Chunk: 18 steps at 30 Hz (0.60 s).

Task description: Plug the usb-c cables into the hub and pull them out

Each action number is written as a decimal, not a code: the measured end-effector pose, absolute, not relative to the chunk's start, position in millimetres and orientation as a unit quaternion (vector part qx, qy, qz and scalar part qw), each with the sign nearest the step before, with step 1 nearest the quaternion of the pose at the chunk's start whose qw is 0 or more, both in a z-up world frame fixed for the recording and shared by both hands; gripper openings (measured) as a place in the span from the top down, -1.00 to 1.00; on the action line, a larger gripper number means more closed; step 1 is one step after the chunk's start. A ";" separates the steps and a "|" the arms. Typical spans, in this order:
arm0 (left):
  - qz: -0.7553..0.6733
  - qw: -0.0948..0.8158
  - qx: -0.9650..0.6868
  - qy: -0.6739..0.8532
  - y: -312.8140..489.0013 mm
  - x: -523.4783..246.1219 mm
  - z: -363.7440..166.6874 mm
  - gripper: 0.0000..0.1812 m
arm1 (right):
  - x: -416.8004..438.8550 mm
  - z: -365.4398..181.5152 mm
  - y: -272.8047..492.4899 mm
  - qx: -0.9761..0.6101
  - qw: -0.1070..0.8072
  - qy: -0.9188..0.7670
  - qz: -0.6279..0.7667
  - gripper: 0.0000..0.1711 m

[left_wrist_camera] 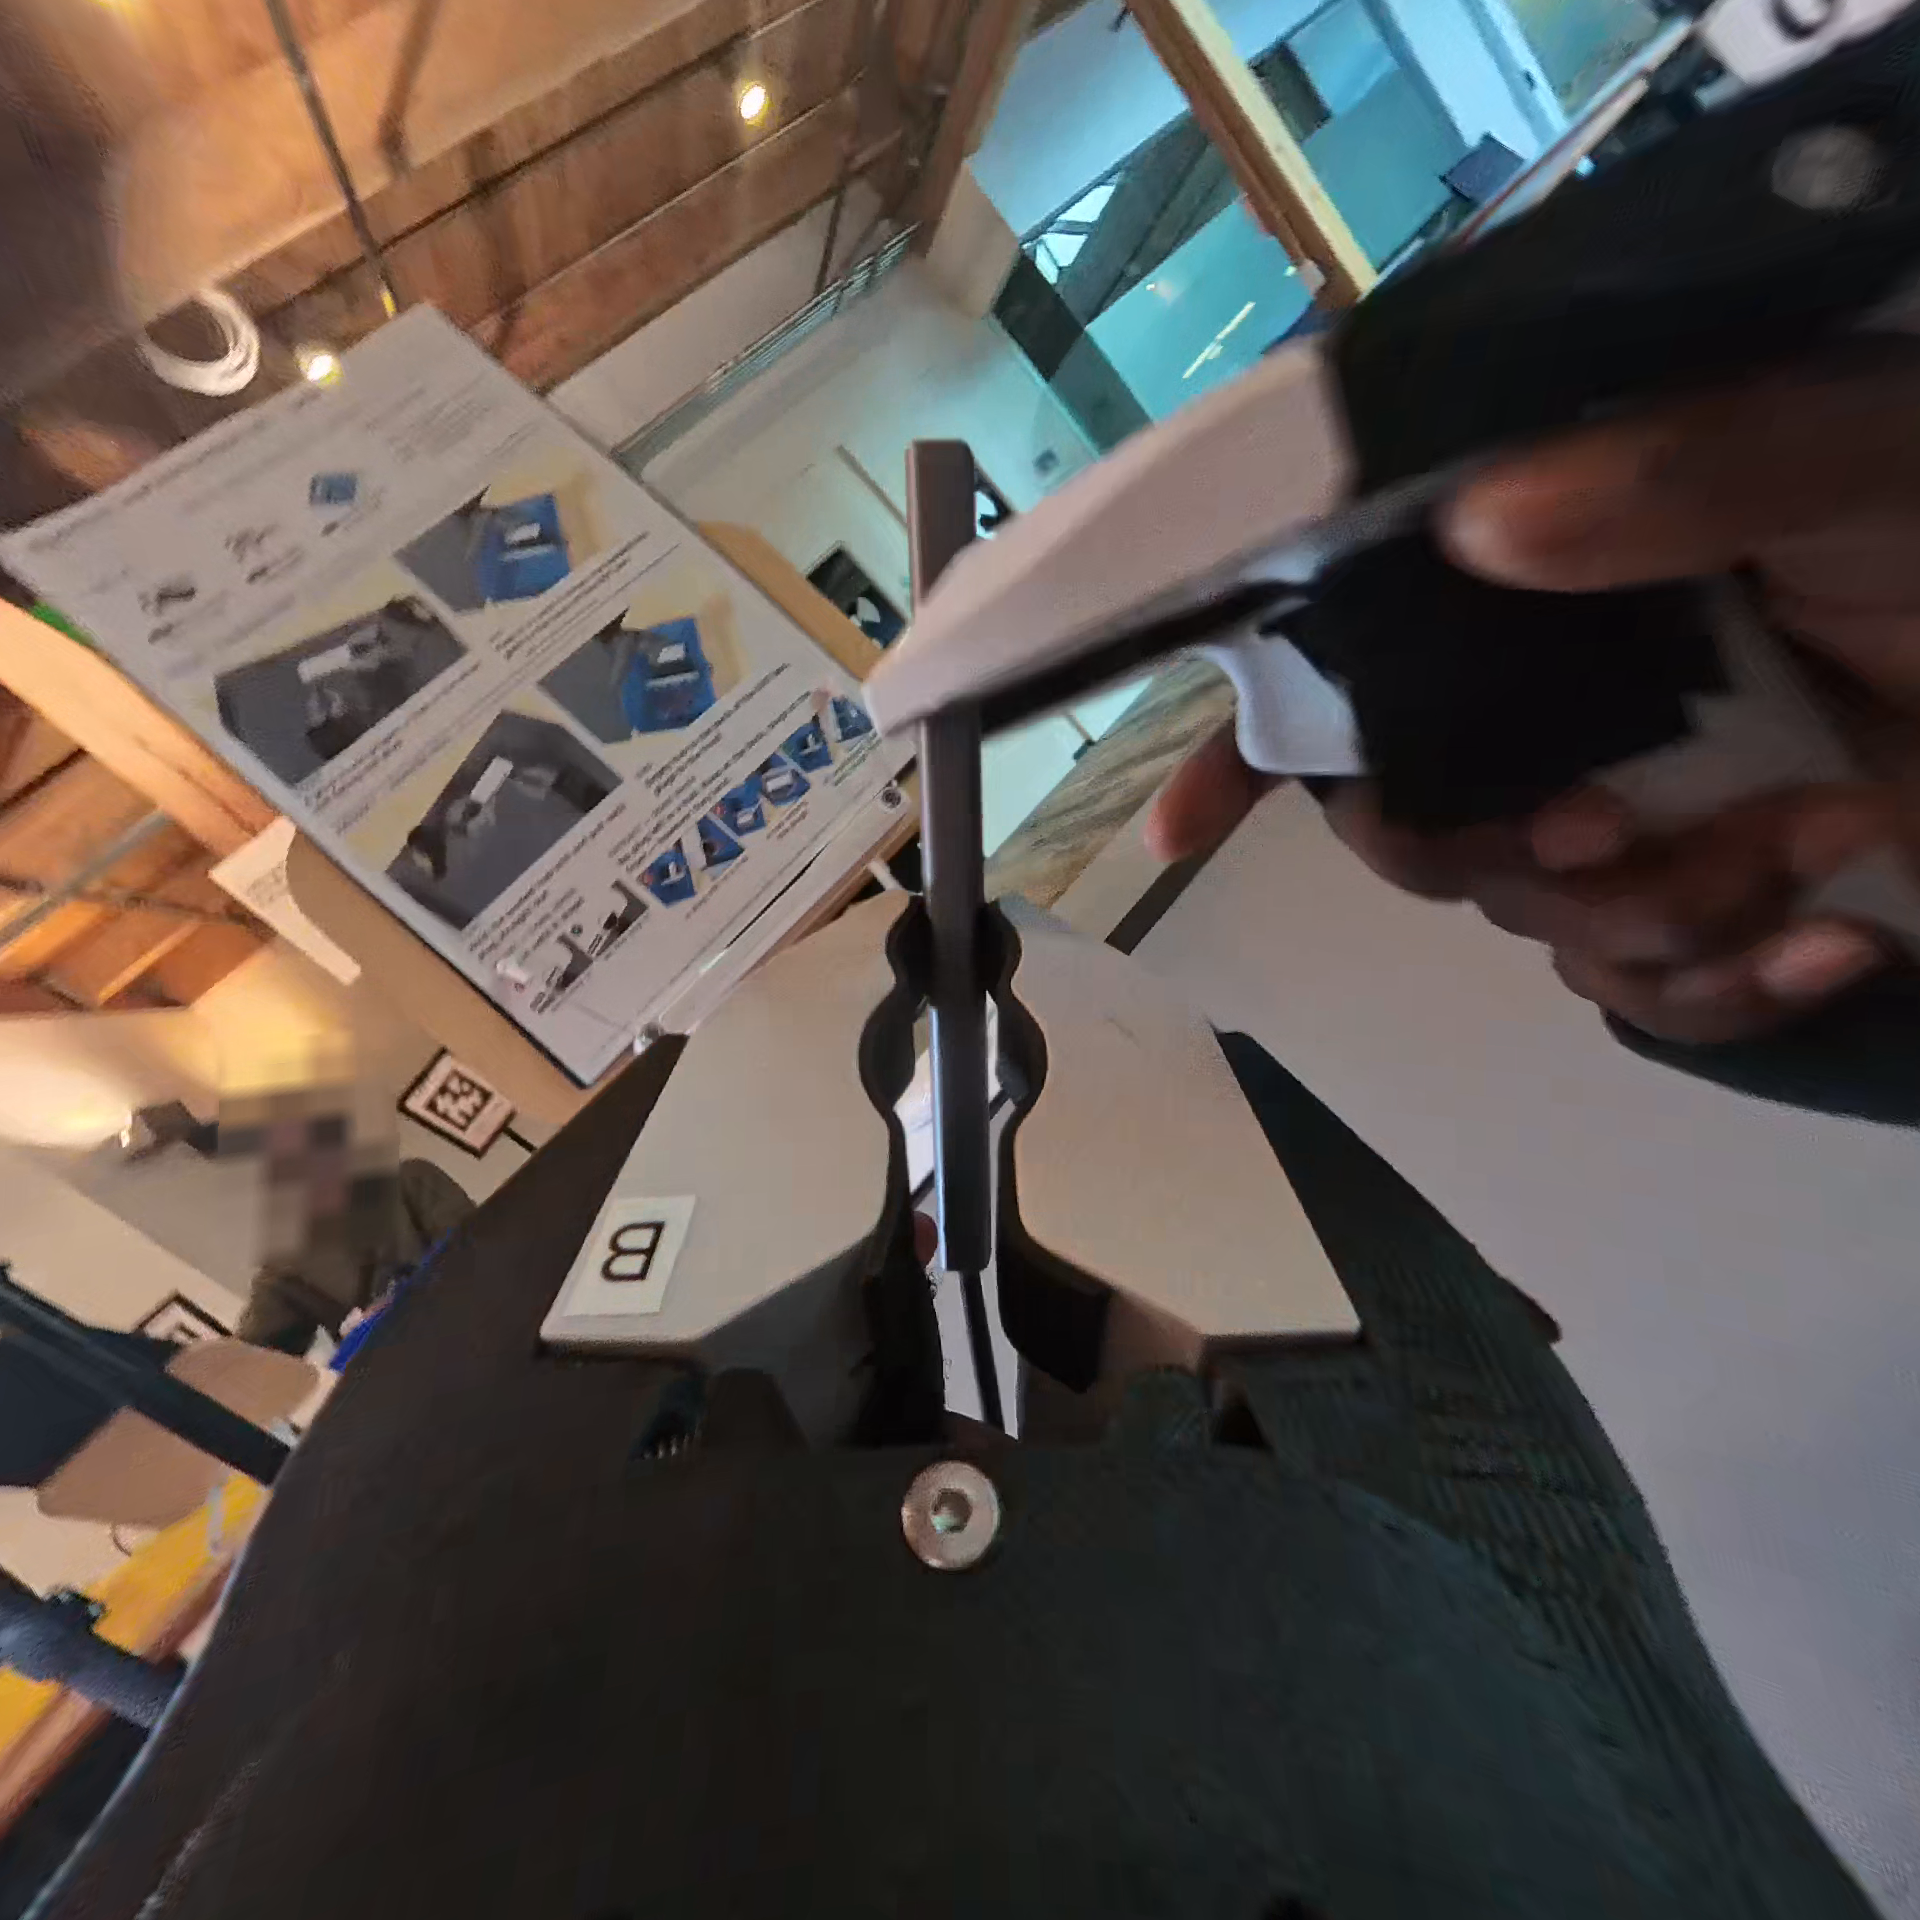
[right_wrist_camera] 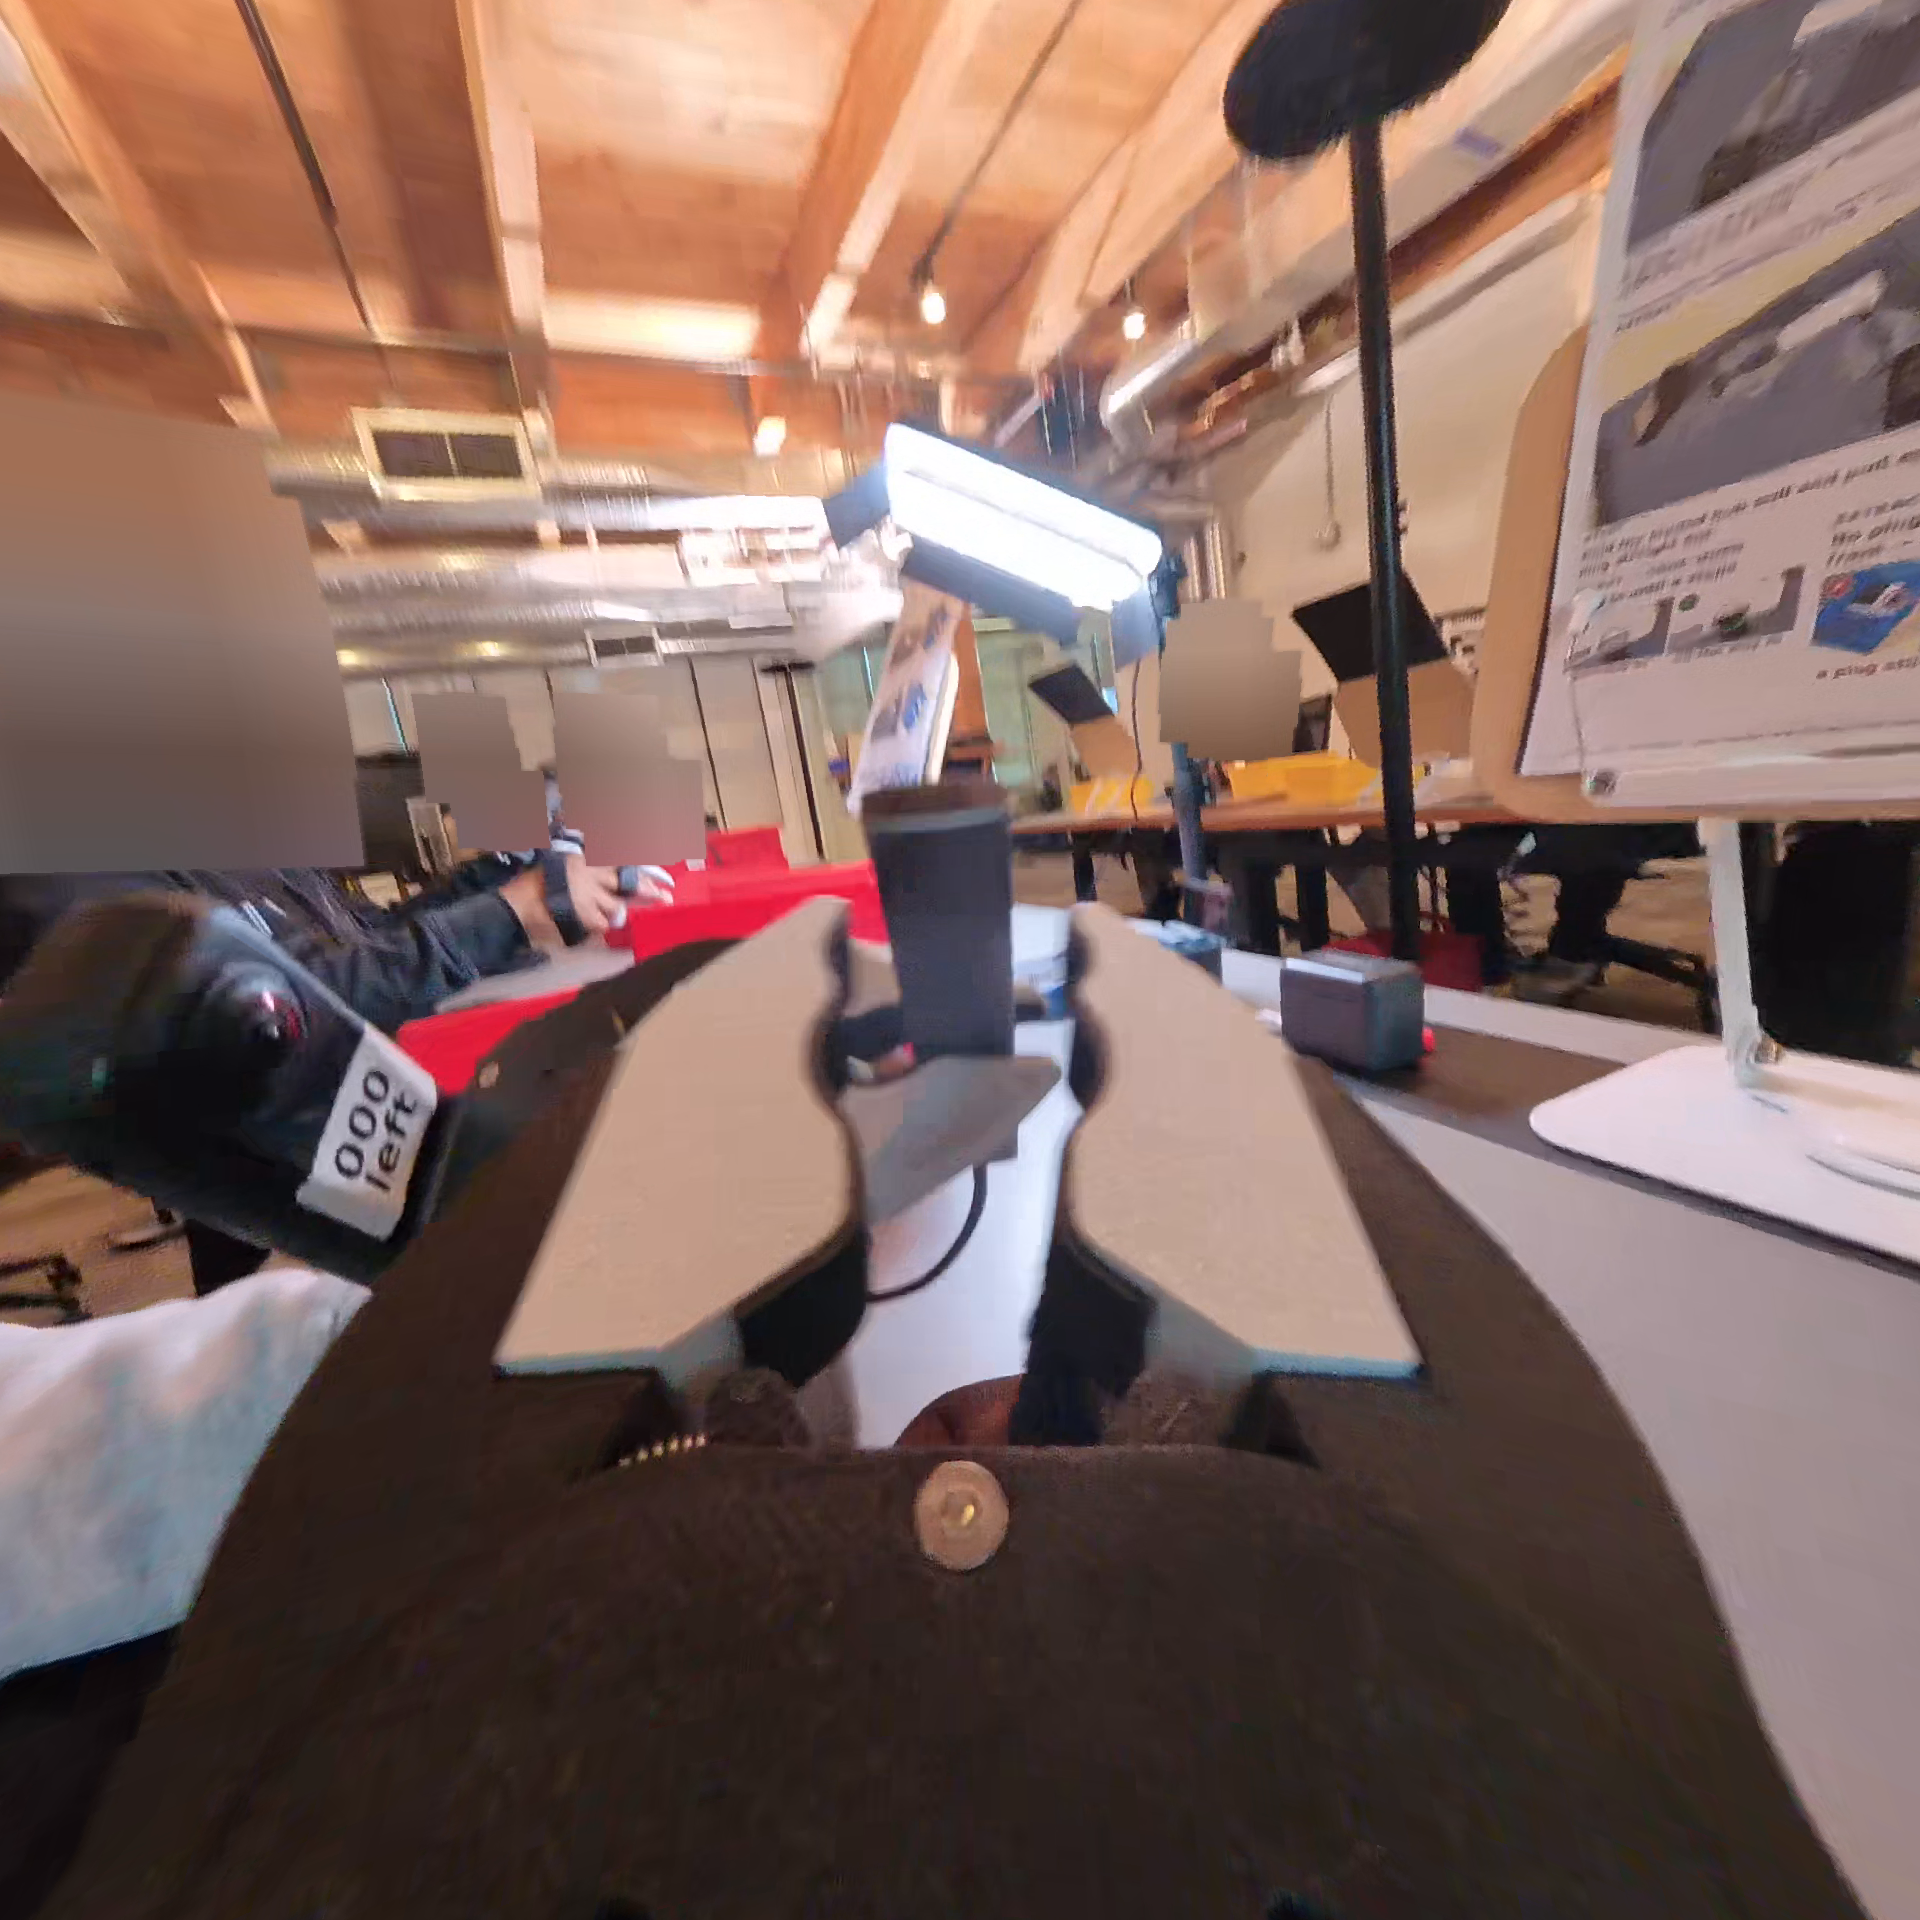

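Up off the table (right_wrist_camera: 1714,1351): hub (left_wrist_camera: 948,831), a slim grey bar stood on edge
Left gripper (left_wrist_camera: 951,940): fingers clamped on the hub's flat sides, its black cord (left_wrist_camera: 982,1351) trailing back between them
Right gripper (right_wrist_camera: 961,935): fingers spread apart, gripping nothing, tips just beside the hub
Far left: instruction sheet (left_wrist_camera: 468,665) on a stand

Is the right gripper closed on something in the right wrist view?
No, the right gripper stands open, a clear gap between its grey fingers, and the hub lies beyond them.
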State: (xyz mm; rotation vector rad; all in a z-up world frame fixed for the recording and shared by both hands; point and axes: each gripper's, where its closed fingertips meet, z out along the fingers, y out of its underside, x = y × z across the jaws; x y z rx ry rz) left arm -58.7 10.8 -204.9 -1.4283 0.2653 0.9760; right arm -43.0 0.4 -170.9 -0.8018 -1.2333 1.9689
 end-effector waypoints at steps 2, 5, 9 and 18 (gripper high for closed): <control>0.438 0.628 -0.629 0.135 13.4 -54.1 -207.9 0.87 | -38.7 -169.8 4.5 -0.297 0.337 -0.481 0.753 0.74; 0.409 0.646 -0.633 0.124 15.7 -53.1 -209.1 0.73 | -37.2 -169.6 13.0 -0.299 0.380 -0.492 0.724 0.74; 0.328 0.722 -0.608 0.035 4.8 -60.5 -186.1 0.38 | -29.5 -152.8 45.4 -0.299 0.458 -0.447 0.708 0.74; 0.176 0.752 -0.597 -0.217 -20.8 -123.9 -197.1 0.37 | -3.3 -122.8 114.5 -0.307 0.649 -0.380 0.582 0.74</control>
